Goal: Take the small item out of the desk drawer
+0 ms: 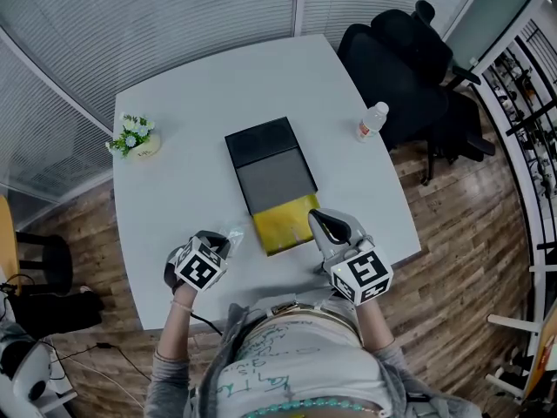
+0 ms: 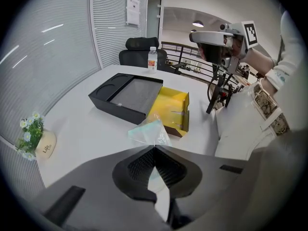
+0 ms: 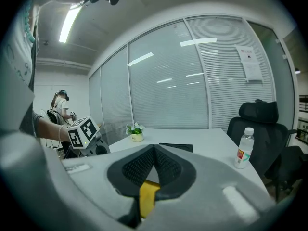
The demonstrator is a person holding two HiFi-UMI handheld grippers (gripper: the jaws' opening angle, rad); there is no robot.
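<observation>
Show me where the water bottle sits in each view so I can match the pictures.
Head view: water bottle on the white table's far right edge, by the black office chair.
Left gripper view: top centre, at the table's far edge.
Right gripper view: right of centre, before the chair.
Shared landmark: the flower pot.

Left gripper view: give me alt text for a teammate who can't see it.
The left tongs are shut on a small clear plastic packet over the white desk. Behind it sits a black organiser with its yellow drawer pulled open; a water bottle stands beyond and a potted plant at left.
</observation>
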